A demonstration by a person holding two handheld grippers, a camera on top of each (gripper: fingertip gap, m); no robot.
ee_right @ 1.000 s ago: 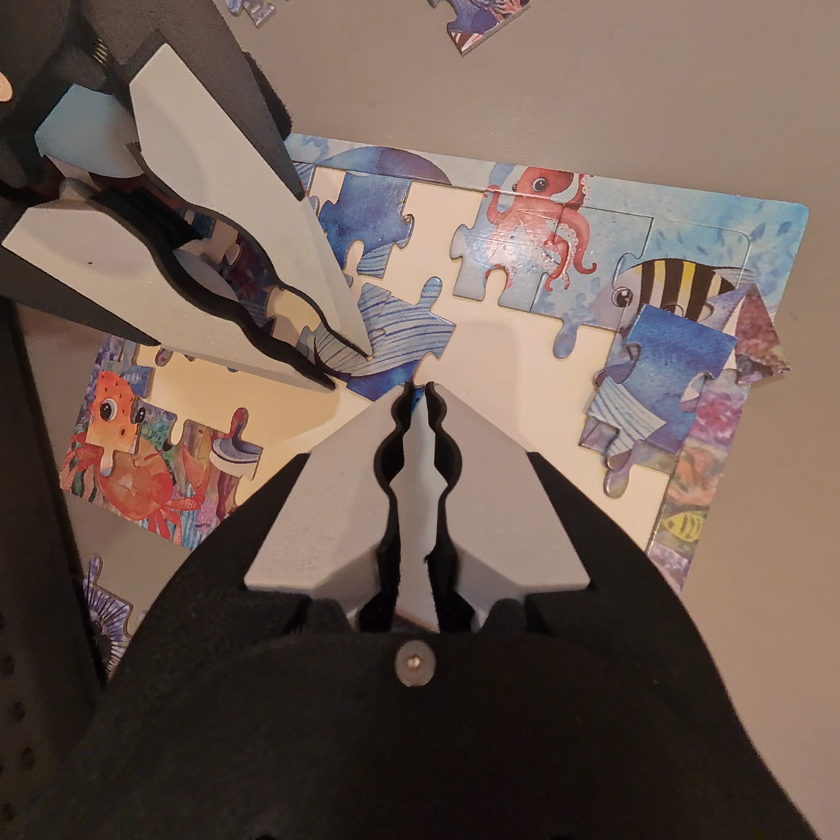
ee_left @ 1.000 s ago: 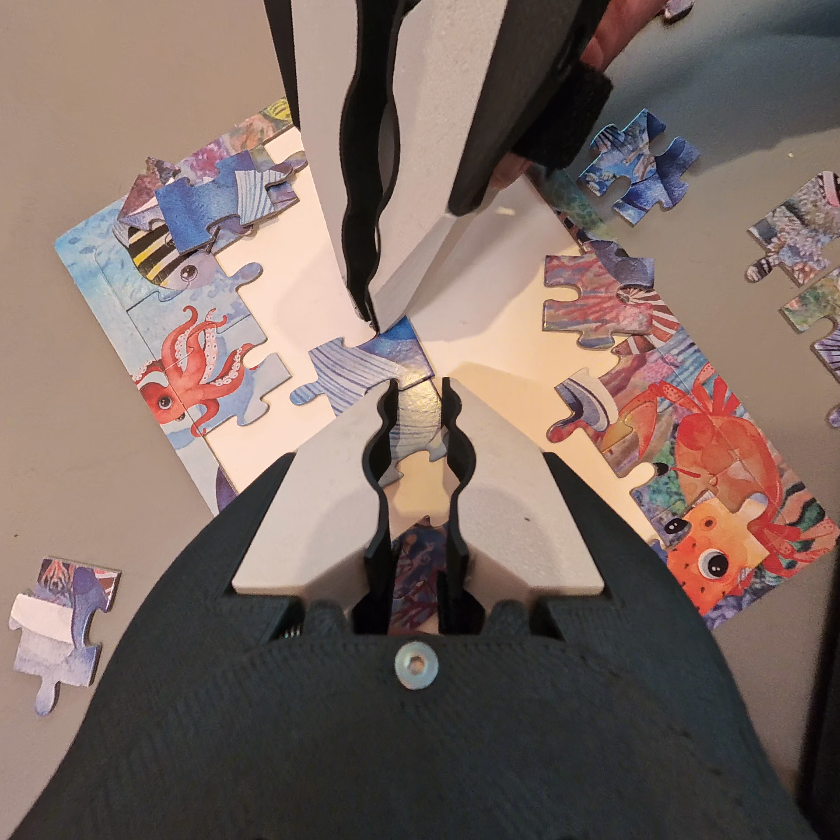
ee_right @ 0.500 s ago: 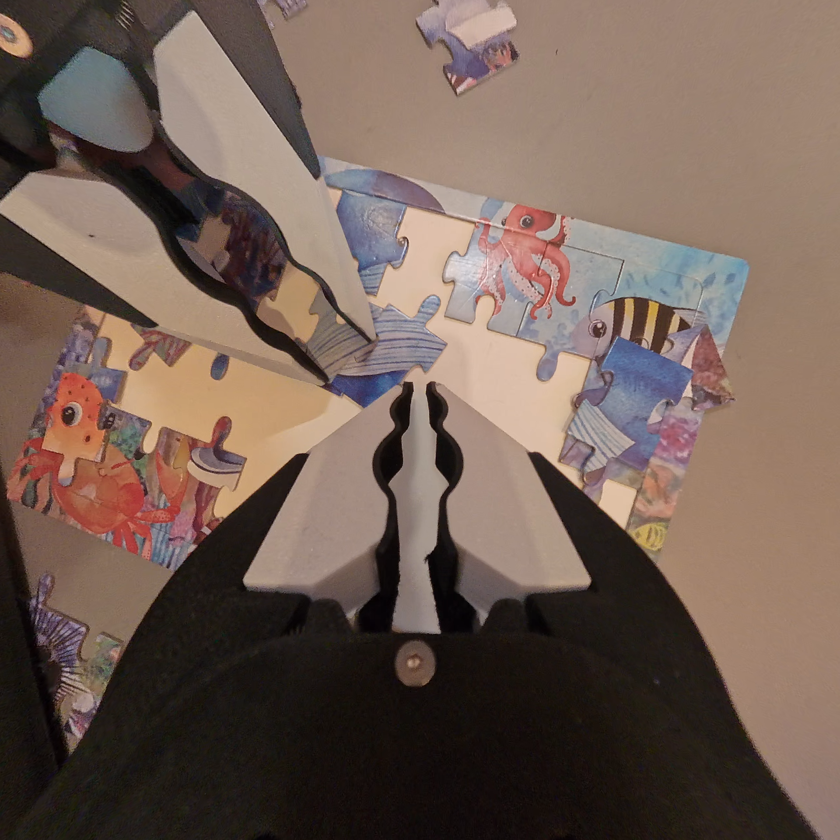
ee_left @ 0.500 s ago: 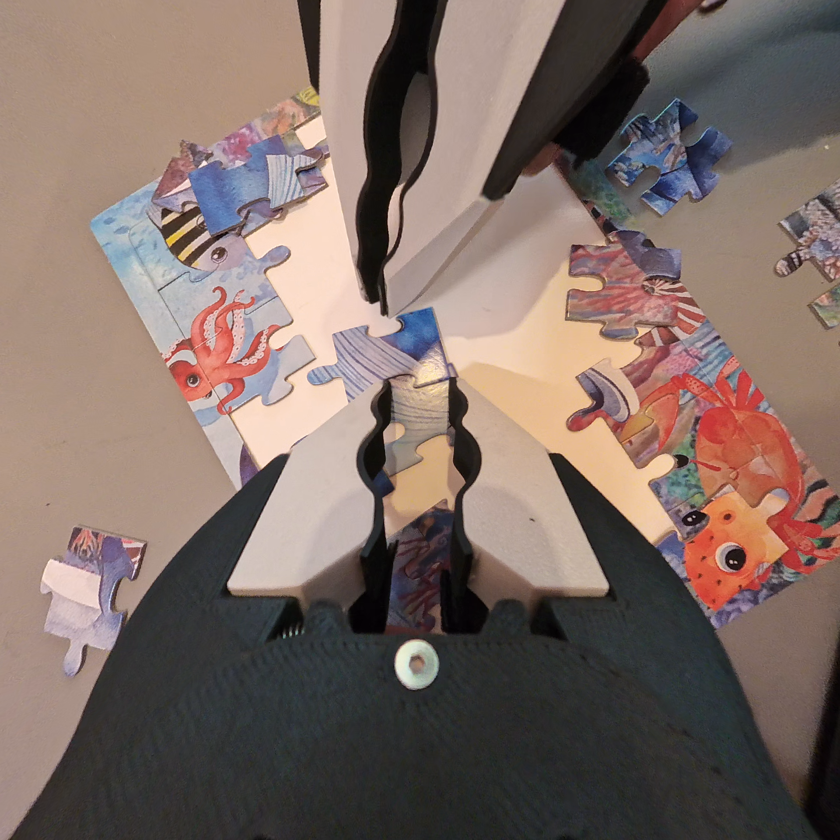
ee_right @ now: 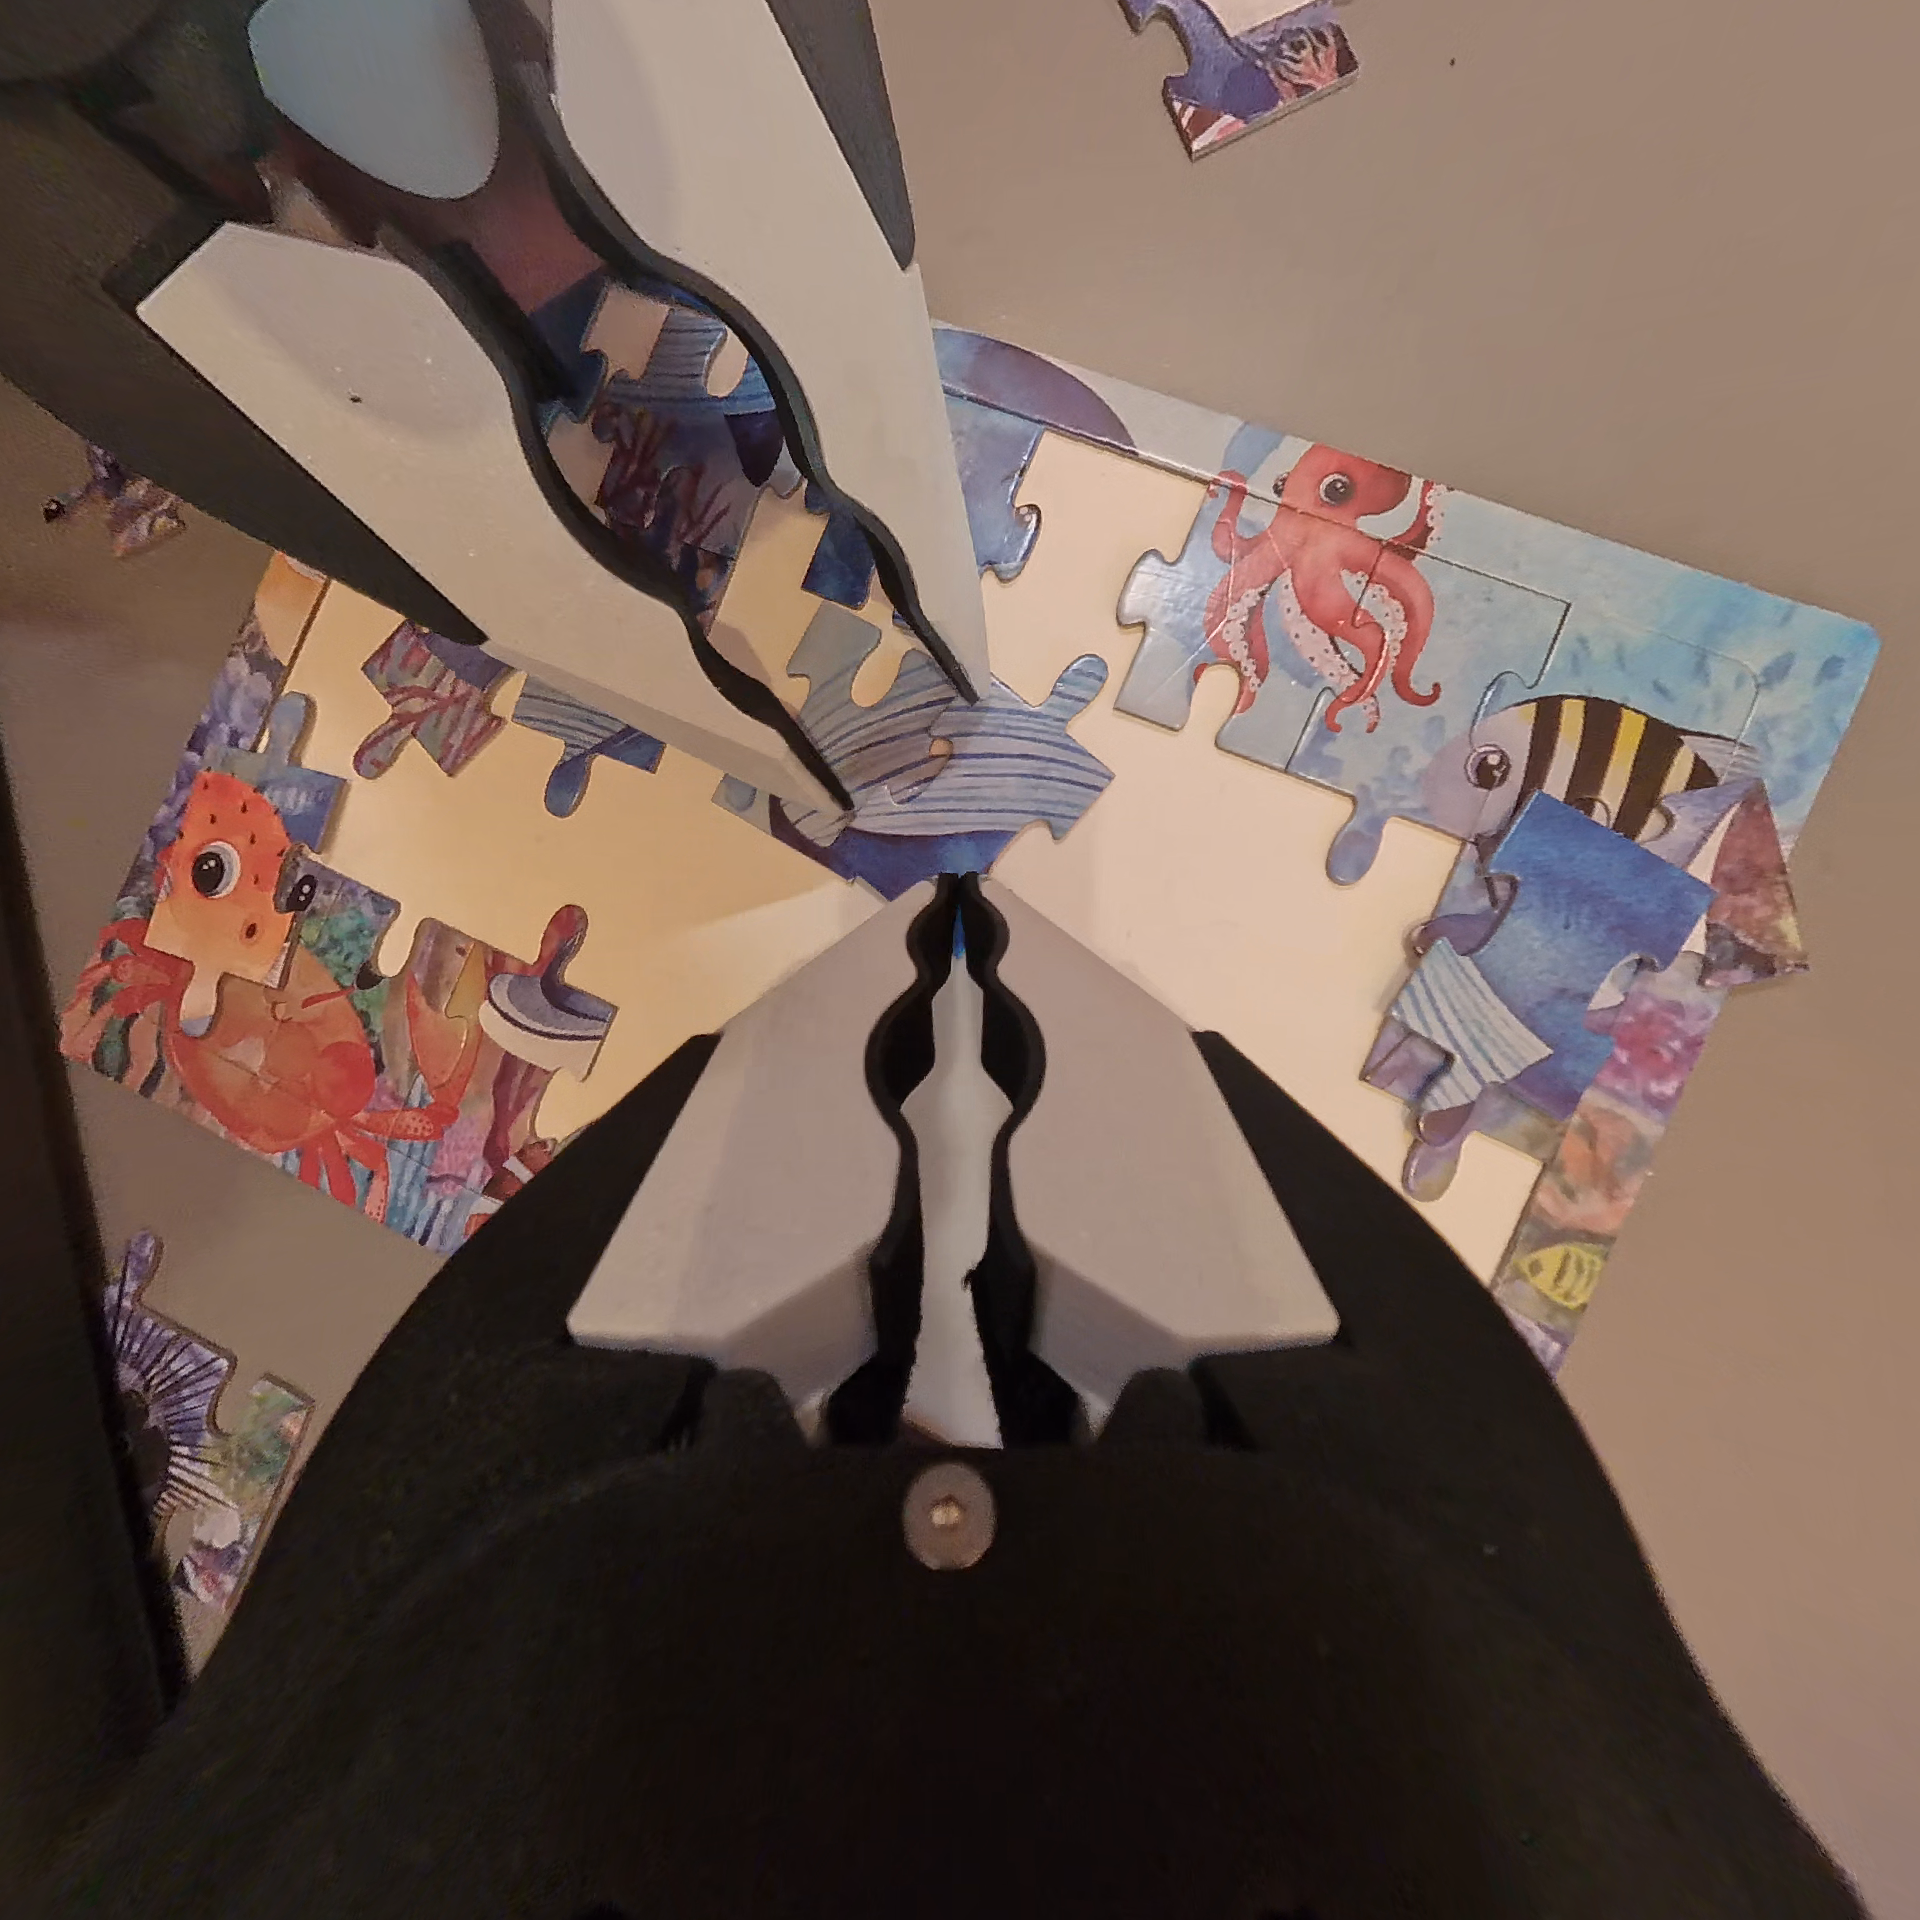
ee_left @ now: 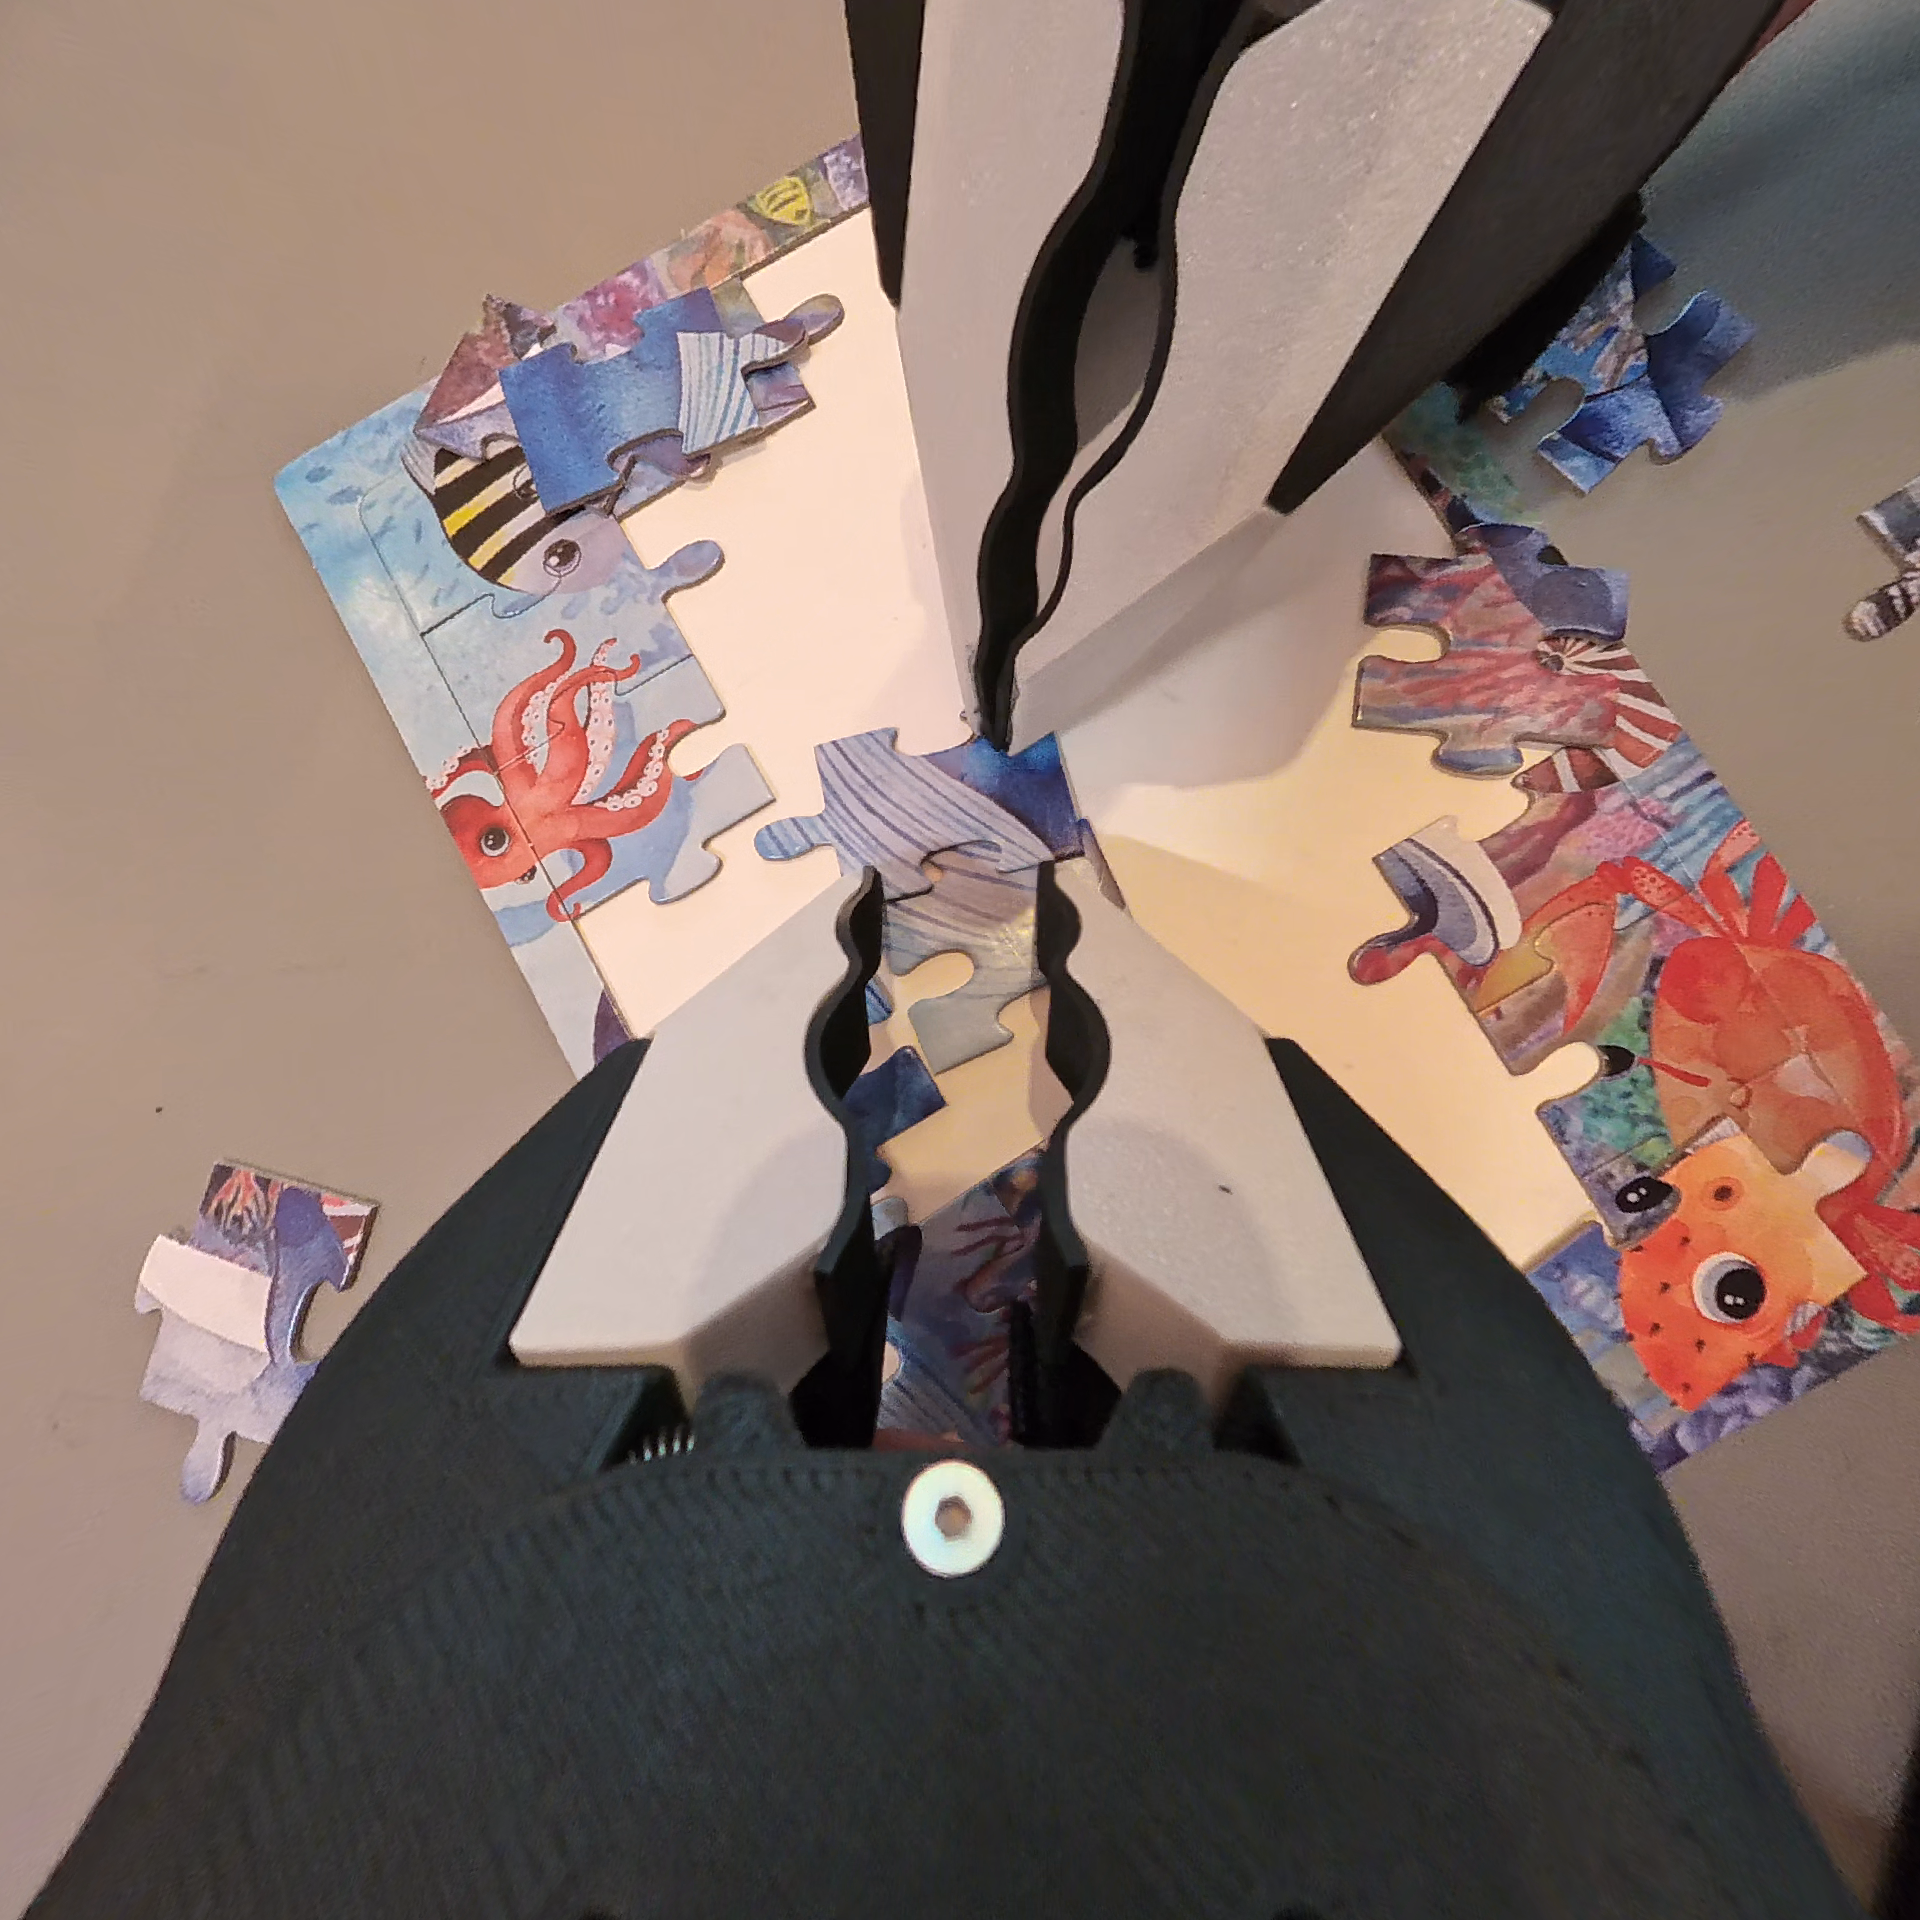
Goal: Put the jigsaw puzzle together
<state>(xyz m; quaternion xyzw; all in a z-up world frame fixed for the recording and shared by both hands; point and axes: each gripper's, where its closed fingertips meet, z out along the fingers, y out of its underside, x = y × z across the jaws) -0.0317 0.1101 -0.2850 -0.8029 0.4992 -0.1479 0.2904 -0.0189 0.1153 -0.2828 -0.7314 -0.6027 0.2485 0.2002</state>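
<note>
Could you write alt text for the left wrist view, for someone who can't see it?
Two grippers meet tip to tip over a blue striped puzzle piece in the middle of a half-finished sea-creature jigsaw tray: the left gripper open below, the right gripper shut above. Loose pieces lie on the tan table around it.

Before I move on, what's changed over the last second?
The left tool has opened wider over the lower striped piece, which lies on the board against the upper striped piece. The right tool stays nearly shut, tips at that piece's blue edge. Octopus and crab unmoved.
</note>
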